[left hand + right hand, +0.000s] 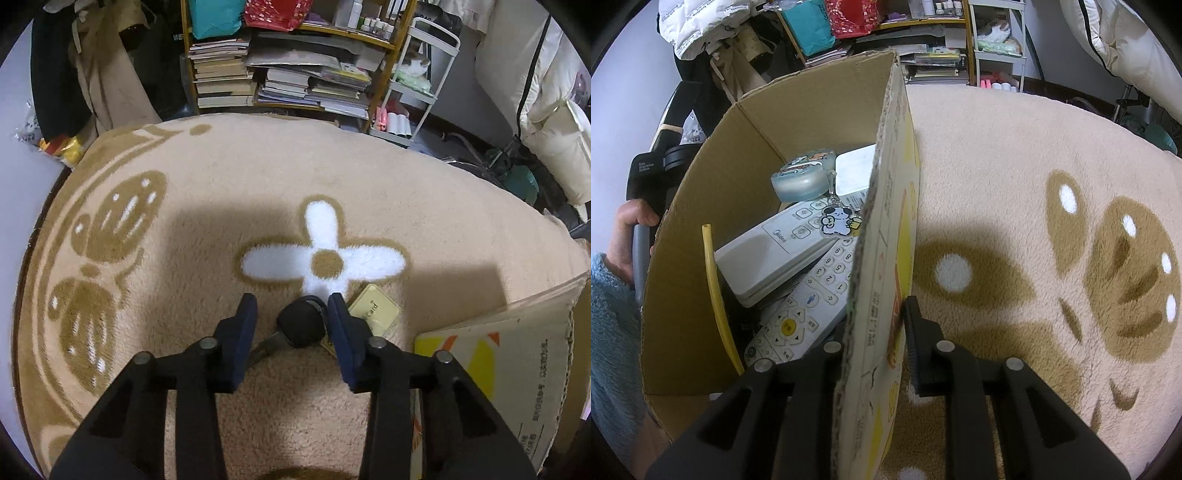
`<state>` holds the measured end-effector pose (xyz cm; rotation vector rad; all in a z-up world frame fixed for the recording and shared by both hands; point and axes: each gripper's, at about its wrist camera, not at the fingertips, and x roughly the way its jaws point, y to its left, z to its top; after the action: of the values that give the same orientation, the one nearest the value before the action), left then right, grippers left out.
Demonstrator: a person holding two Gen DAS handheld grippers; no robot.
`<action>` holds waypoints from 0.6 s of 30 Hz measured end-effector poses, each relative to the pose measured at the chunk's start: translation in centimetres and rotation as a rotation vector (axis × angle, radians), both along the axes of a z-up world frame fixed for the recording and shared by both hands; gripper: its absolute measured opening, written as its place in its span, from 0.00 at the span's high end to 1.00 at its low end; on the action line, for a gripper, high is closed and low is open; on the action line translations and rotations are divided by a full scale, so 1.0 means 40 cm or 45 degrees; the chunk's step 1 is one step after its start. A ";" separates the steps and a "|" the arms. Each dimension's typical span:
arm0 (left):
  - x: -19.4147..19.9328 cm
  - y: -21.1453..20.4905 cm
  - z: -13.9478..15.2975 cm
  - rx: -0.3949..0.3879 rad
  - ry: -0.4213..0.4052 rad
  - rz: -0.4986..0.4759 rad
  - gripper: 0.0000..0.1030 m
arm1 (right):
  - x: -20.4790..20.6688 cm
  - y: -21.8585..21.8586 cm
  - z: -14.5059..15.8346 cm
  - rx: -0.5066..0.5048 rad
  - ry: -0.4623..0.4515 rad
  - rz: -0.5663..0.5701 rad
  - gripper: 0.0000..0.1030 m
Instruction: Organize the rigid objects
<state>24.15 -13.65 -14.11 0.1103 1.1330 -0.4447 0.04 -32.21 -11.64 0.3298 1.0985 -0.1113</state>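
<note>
In the left wrist view my left gripper is open over a black car key lying on the beige blanket; the key head sits between the fingers, nearer the right one. A gold card lies just right of the right finger. In the right wrist view my right gripper straddles the right wall of a cardboard box, one finger inside and one outside, gripping the wall. Inside the box lie two white remotes, a pale earbud case with a dog keychain, and a white box.
The cardboard box stands at the right in the left wrist view. A bookshelf with stacked books and a white cart stand beyond the blanket. A yellow strip leans inside the box. A hand shows left of the box.
</note>
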 end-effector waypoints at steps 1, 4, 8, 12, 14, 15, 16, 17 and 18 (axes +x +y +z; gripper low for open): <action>-0.001 0.000 0.000 -0.004 0.002 0.000 0.70 | 0.001 0.000 0.000 0.001 0.000 -0.001 0.81; -0.006 0.002 0.002 -0.013 0.018 0.002 0.78 | 0.000 0.000 0.000 0.002 0.000 -0.002 0.81; -0.019 0.002 0.010 -0.005 0.020 -0.016 0.80 | 0.000 -0.001 0.000 0.001 0.000 -0.002 0.81; -0.026 0.010 0.028 -0.021 0.022 0.000 0.97 | 0.000 -0.001 0.000 0.002 -0.001 -0.002 0.81; -0.032 0.014 0.043 -0.026 0.022 -0.010 0.99 | 0.000 -0.001 -0.001 0.002 0.000 -0.003 0.81; -0.035 0.013 0.048 -0.023 0.018 -0.019 0.99 | 0.000 0.000 -0.001 0.002 0.000 -0.002 0.81; -0.042 0.012 0.055 -0.010 0.003 -0.027 0.99 | 0.000 0.000 -0.001 0.001 0.000 -0.002 0.81; -0.044 0.011 0.059 0.003 -0.002 -0.030 0.99 | 0.001 0.000 -0.001 0.000 0.000 -0.003 0.81; -0.049 0.011 0.063 0.012 -0.006 -0.033 0.99 | 0.000 -0.001 -0.001 0.001 0.000 -0.003 0.81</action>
<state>22.20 -13.20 -11.61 0.1344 1.1300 -0.4614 0.06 -32.23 -11.67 0.3315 1.0981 -0.1130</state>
